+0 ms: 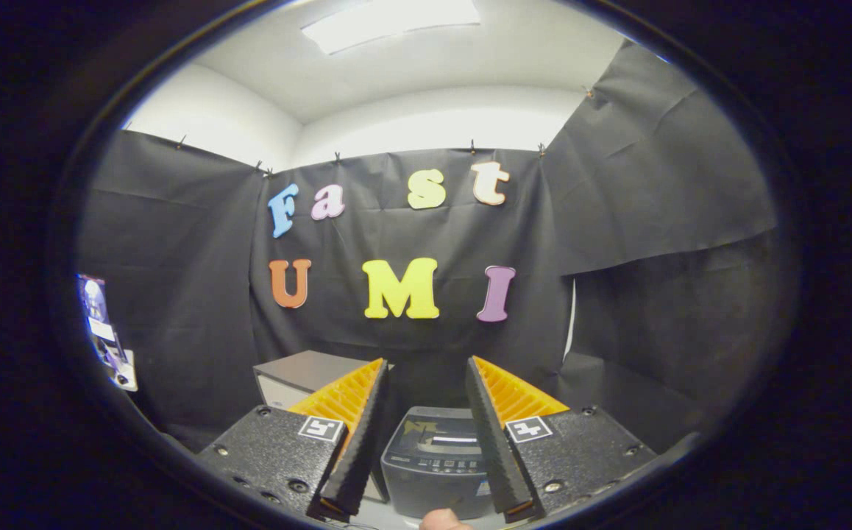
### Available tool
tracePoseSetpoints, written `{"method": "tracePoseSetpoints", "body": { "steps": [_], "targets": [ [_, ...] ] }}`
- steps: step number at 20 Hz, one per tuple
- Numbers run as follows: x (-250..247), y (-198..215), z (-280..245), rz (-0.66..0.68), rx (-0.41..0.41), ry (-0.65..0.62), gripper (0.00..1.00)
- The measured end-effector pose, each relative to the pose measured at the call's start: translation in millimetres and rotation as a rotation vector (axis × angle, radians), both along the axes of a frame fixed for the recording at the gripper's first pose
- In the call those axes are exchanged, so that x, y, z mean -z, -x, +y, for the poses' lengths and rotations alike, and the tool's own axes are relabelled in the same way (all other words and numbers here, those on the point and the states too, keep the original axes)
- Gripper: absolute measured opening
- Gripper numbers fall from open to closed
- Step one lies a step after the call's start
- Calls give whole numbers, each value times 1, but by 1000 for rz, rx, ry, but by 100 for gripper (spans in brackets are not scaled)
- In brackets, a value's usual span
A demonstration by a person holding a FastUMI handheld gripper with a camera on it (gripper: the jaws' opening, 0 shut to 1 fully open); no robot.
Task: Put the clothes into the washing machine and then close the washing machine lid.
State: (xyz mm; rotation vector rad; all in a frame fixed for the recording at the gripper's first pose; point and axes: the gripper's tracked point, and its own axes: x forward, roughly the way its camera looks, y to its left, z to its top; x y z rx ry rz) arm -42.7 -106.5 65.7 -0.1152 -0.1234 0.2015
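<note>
1 gripper [426,442] is seen, its 2 fingers [356,449] spread apart and clamped on nothing; 1 washing machine [433,460] is framed between them, just beyond, its lid down and its sides hidden by the fingers; 1 grey box [301,372] is half covered behind the left finger; 1 fingertip [442,521] is cut off below.

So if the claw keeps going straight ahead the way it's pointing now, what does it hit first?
Probably the washing machine: it sits just ahead, framed between the fingers of the open, empty claw, lid apparently down. Depth is hard to judge; if the claw passes above it, the black cloth wall comes next.
</note>
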Motion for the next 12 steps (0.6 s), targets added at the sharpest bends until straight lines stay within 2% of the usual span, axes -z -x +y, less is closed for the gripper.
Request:
{"method": "tracePoseSetpoints", "body": {
  "steps": [2,6,12],
  "targets": [
    [-5,18,-3,-9,7,-17,67],
    [-10,40,-13,-28,75,-55,66],
    [-11,60,12,-33,102,-48,67]
  ]
}}
